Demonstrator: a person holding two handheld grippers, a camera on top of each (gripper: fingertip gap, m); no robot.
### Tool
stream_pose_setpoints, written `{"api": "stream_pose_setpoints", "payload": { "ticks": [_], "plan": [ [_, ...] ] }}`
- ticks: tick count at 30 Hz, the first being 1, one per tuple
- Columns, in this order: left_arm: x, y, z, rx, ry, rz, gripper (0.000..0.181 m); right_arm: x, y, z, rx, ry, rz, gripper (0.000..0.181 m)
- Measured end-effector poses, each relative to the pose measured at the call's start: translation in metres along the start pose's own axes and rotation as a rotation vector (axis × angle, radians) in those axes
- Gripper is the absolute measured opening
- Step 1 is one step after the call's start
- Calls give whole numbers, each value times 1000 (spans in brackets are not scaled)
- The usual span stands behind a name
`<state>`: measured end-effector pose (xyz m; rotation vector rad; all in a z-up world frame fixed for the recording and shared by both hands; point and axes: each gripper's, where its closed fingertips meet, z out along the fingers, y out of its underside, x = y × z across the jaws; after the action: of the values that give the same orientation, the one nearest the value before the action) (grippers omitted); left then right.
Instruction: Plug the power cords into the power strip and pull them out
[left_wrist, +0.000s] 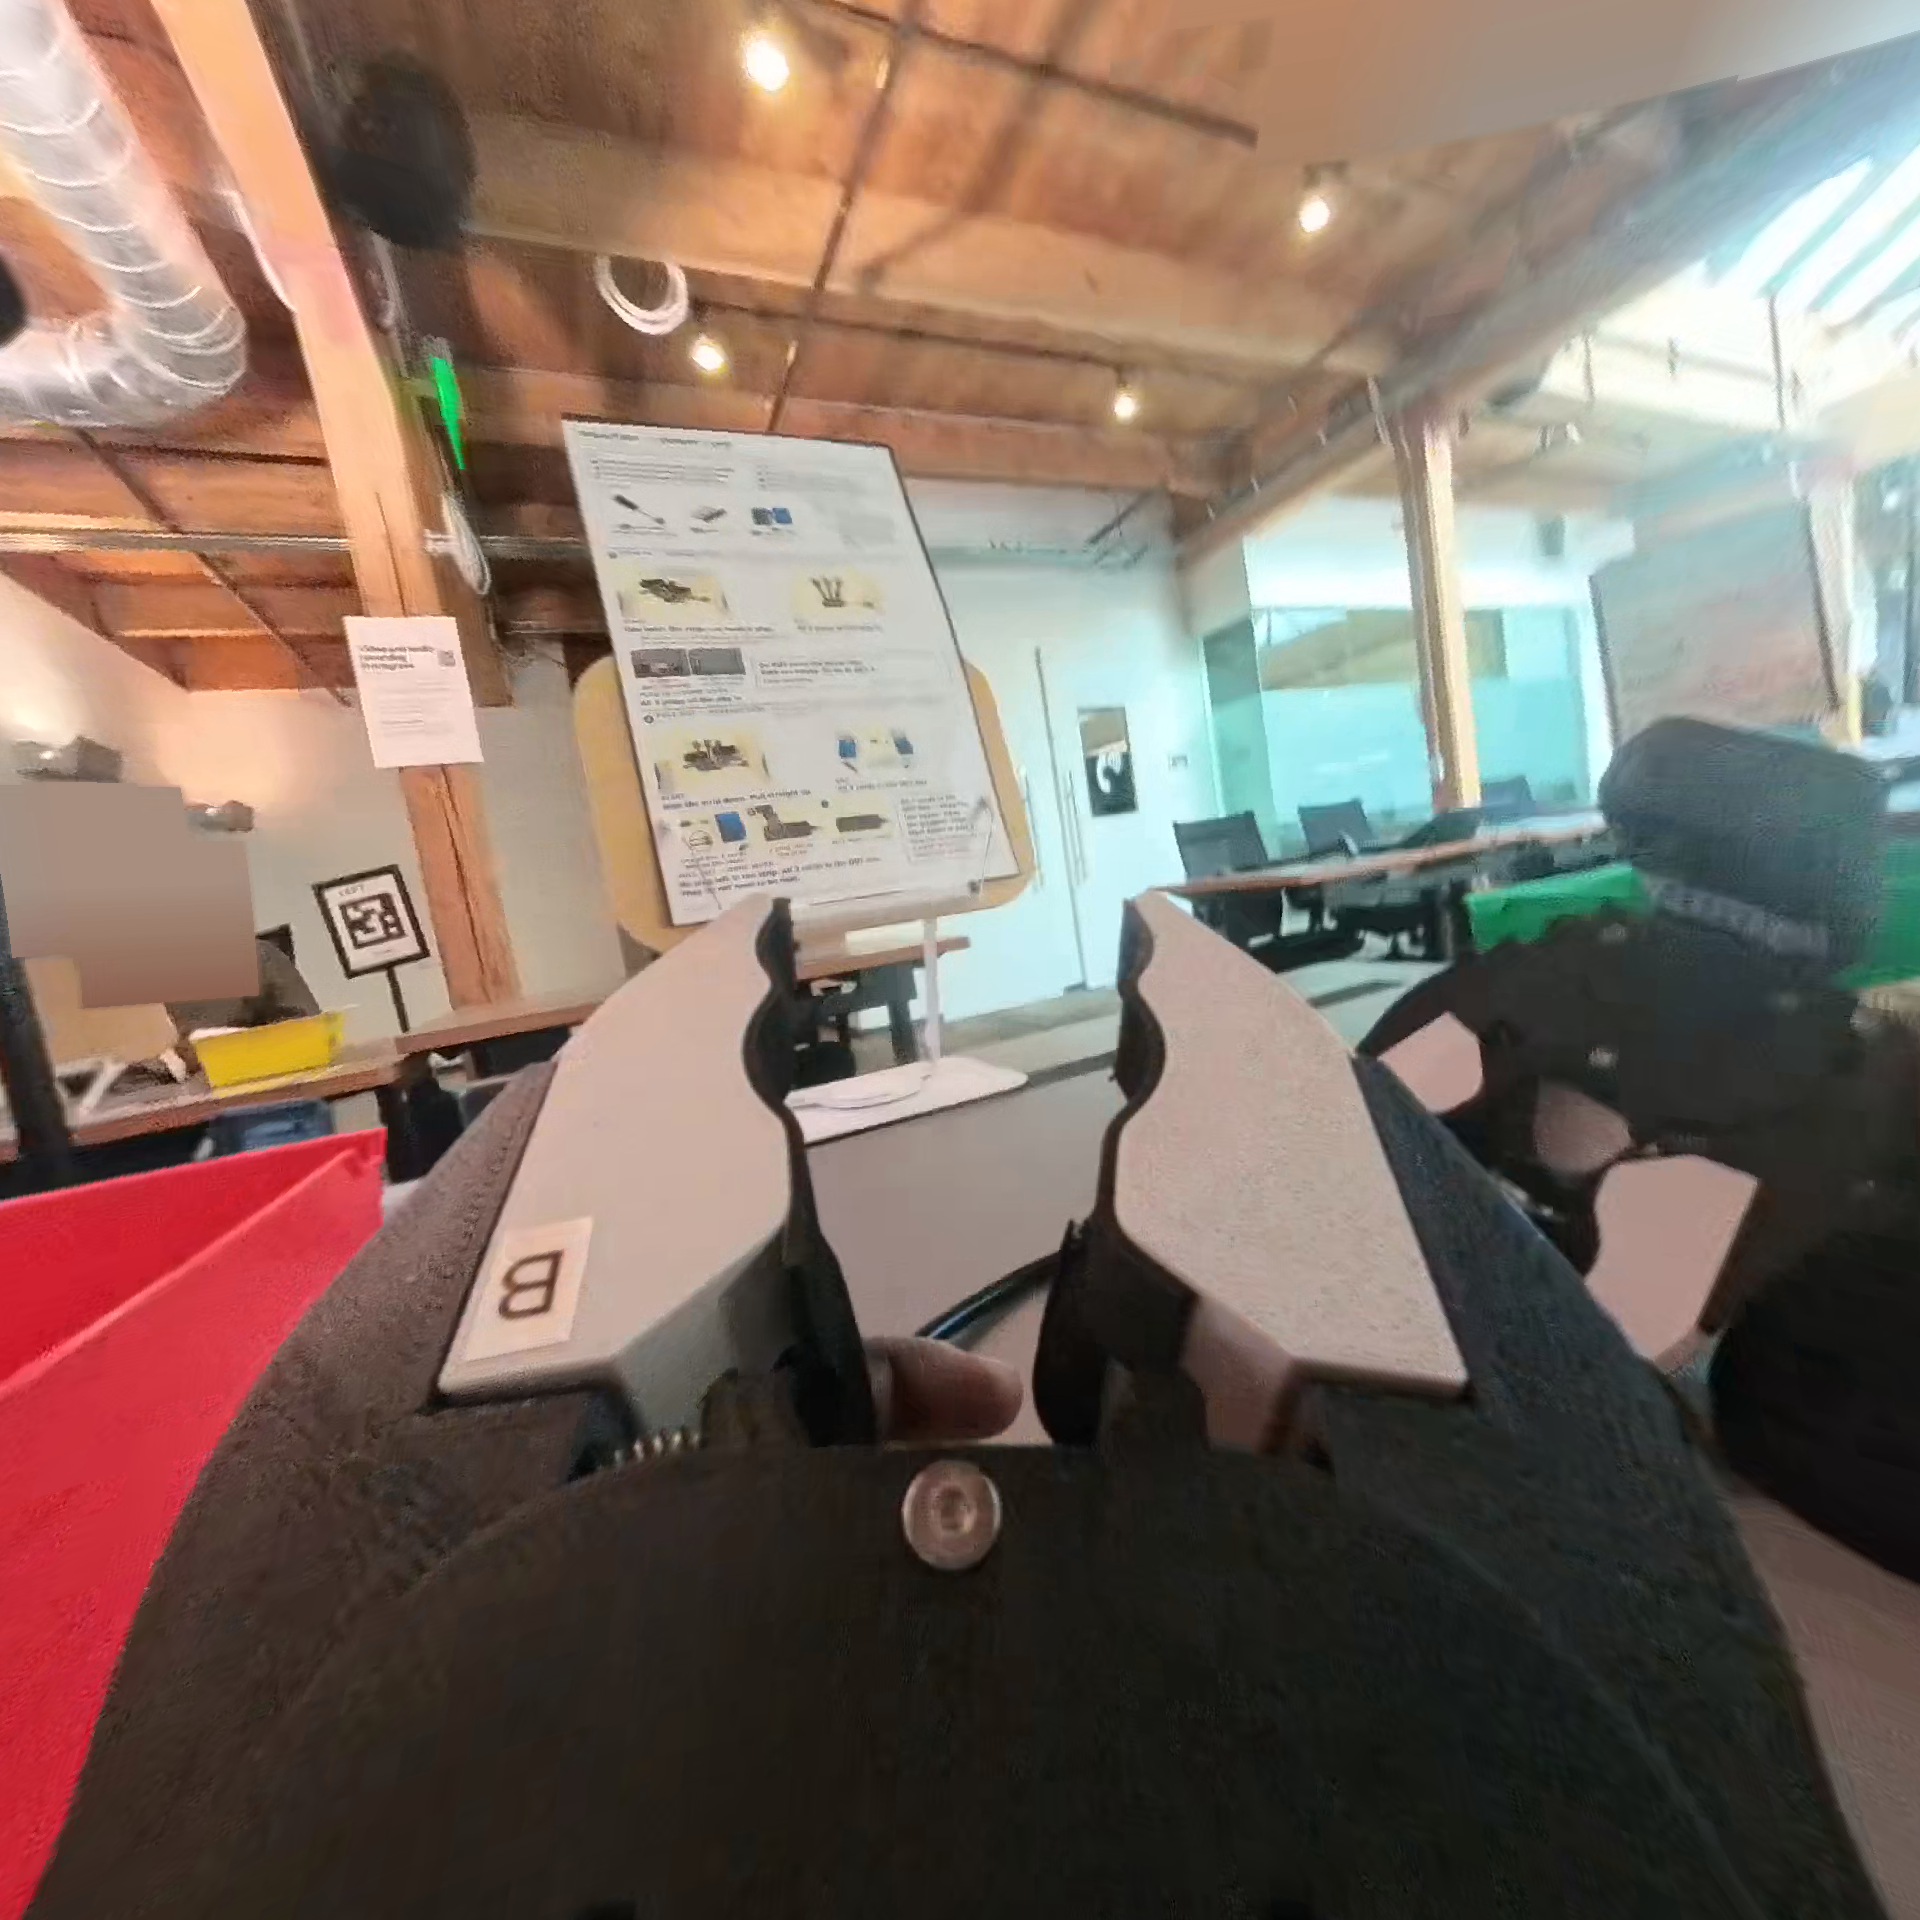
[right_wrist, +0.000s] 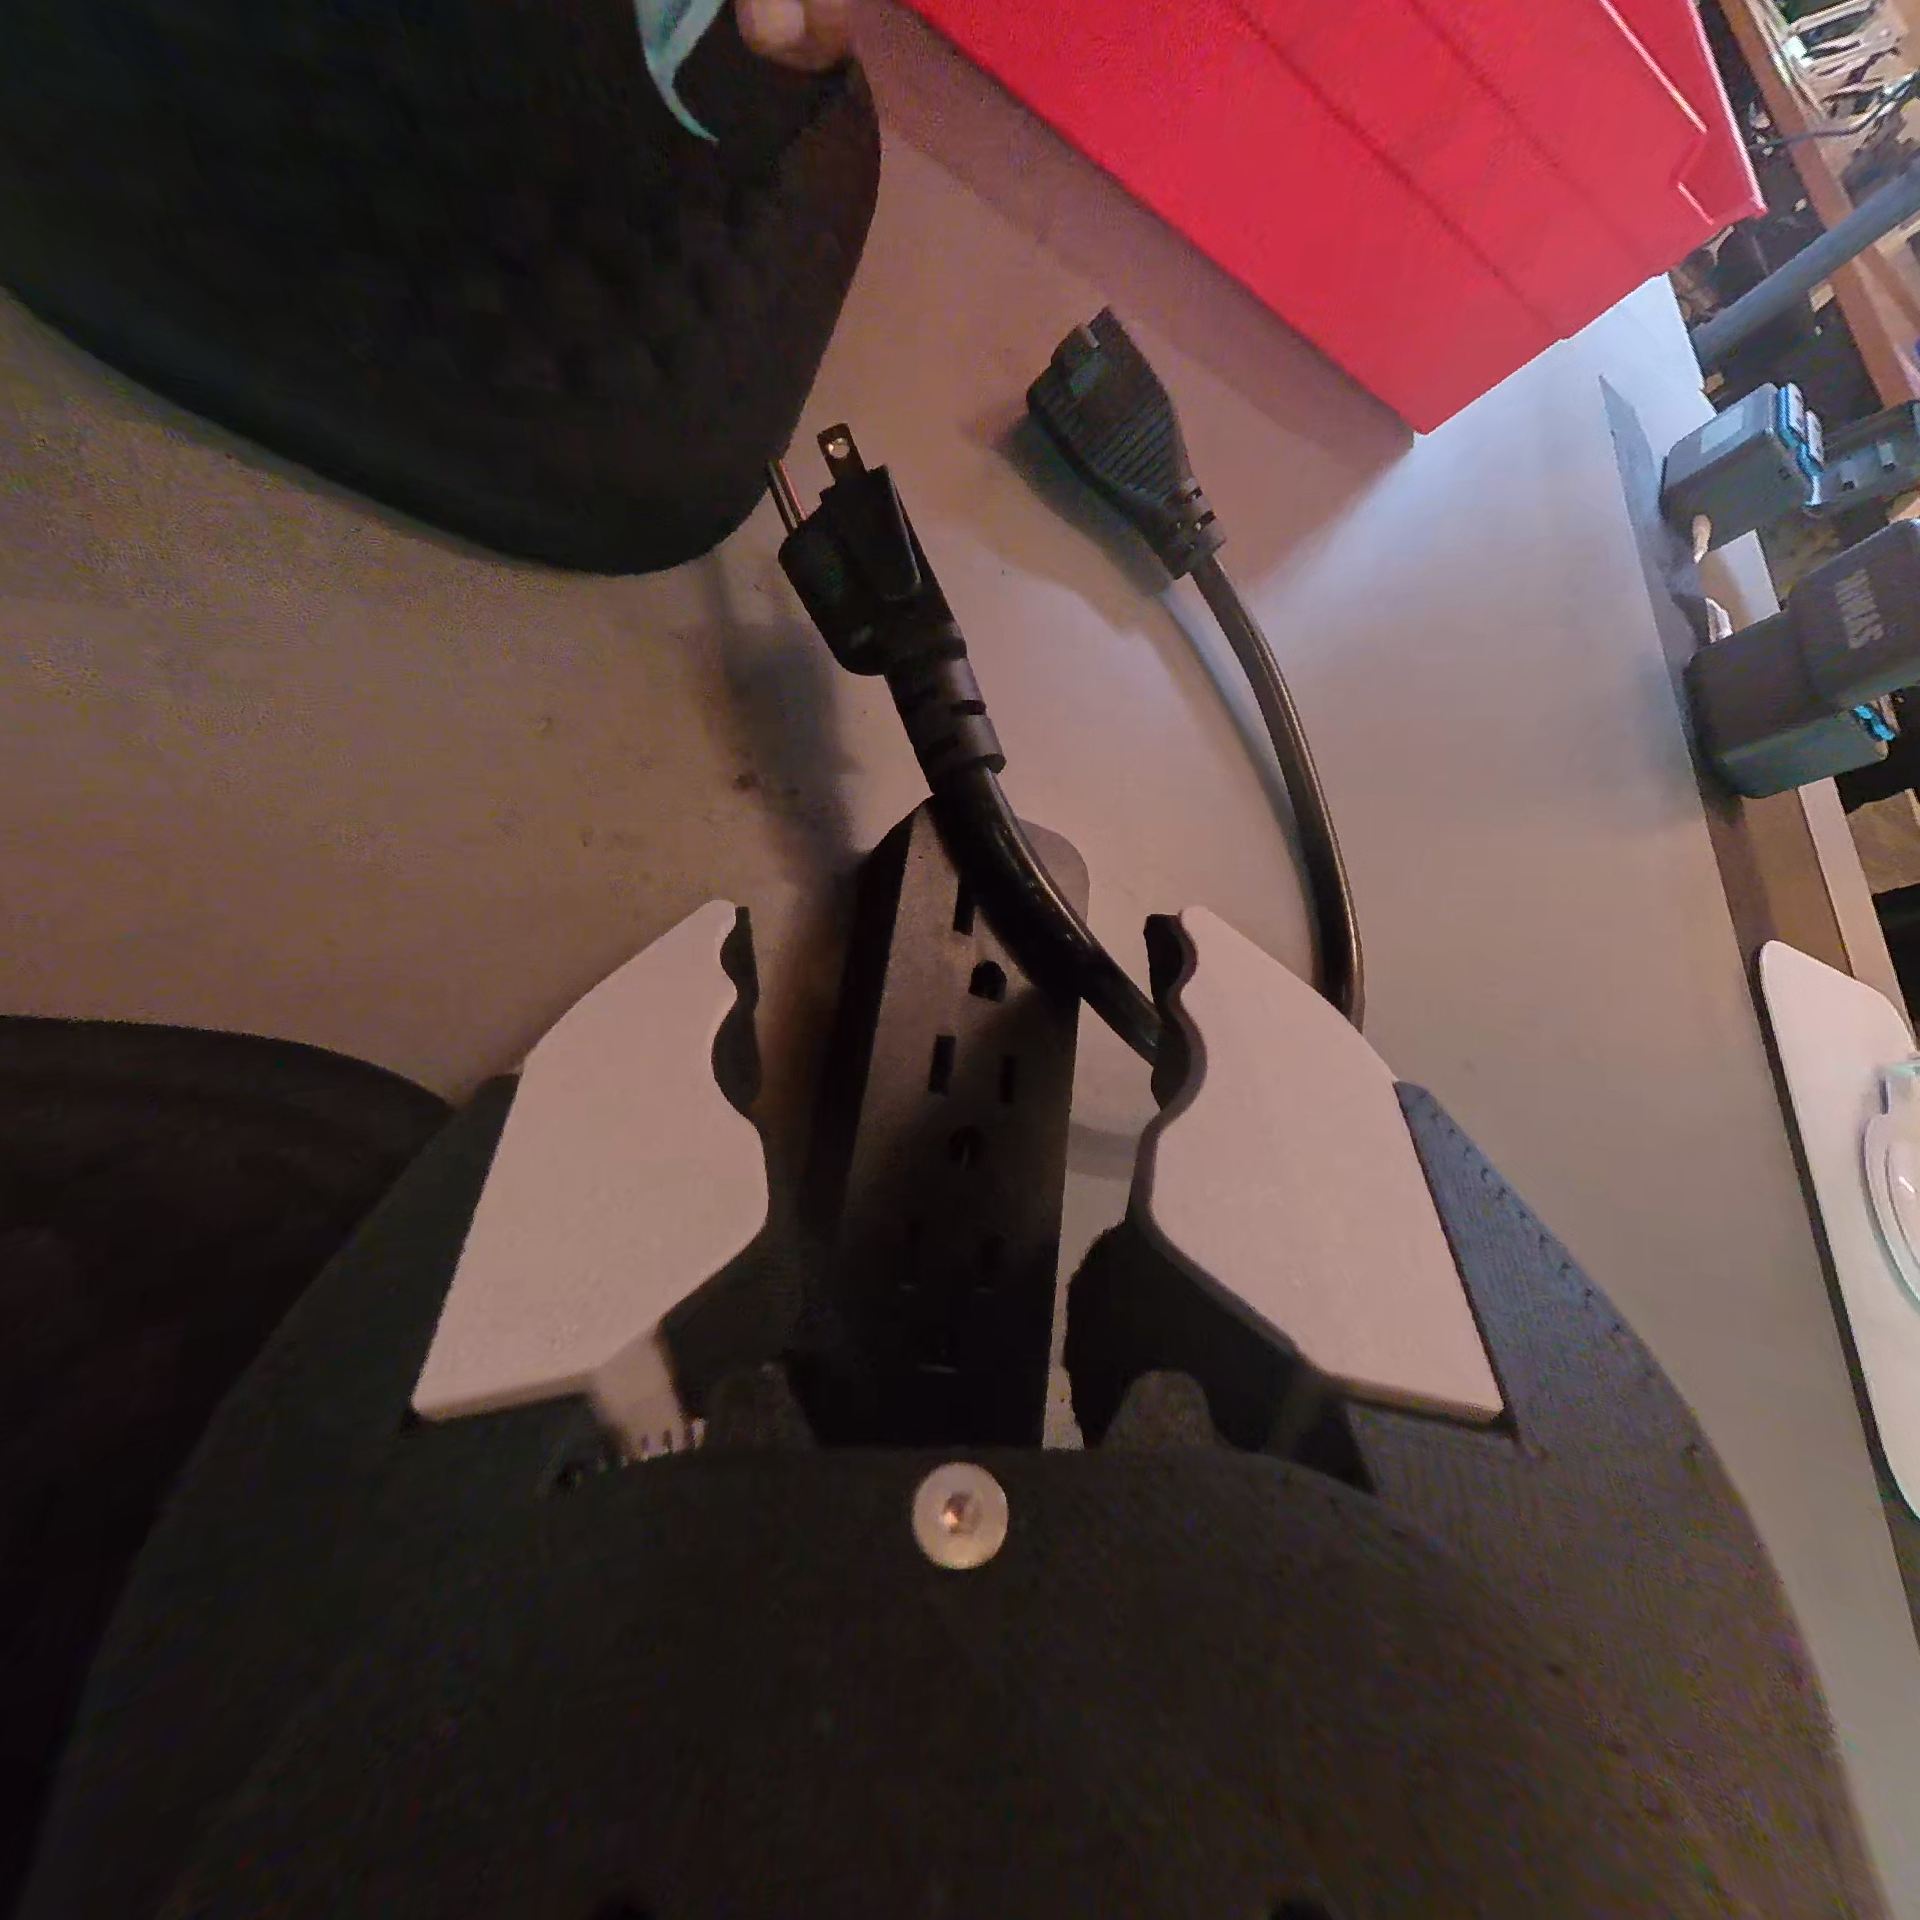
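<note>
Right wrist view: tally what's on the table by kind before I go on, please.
Power strip: 1
Power cord, with its pronged plug and socket end: 1
Red bin: 1
Grey battery-like blocks at the table edge: 2
Total: 5

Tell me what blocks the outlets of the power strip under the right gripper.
A black power cord lies across the far outlets of the power strip, its plug unplugged beyond the strip's end. The nearer outlets show clear between the right gripper's open fingers.

Left wrist view bright, motion-blurred, ceiling spotlights (left_wrist: 766, 62) glaring — right wrist view dim, edges bowed
</note>
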<state>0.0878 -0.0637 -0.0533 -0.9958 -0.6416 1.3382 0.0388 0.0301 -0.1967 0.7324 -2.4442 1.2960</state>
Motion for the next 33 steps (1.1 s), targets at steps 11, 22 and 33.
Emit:
{"api": "stream_pose_setpoints", "payload": {
  "ticks": [11,22,33],
  "plan": [
    [20,7,3,-38,122,-40,59,-2,-47,7,11,27,-148,105],
    [17,6,2,-25,119,-65,57,-7,-21,40,-218,-304,-115,30],
    [20,8,3,-40,129,-61,57,86,-76,-15,-15,150,-285,16]
  ]
}}
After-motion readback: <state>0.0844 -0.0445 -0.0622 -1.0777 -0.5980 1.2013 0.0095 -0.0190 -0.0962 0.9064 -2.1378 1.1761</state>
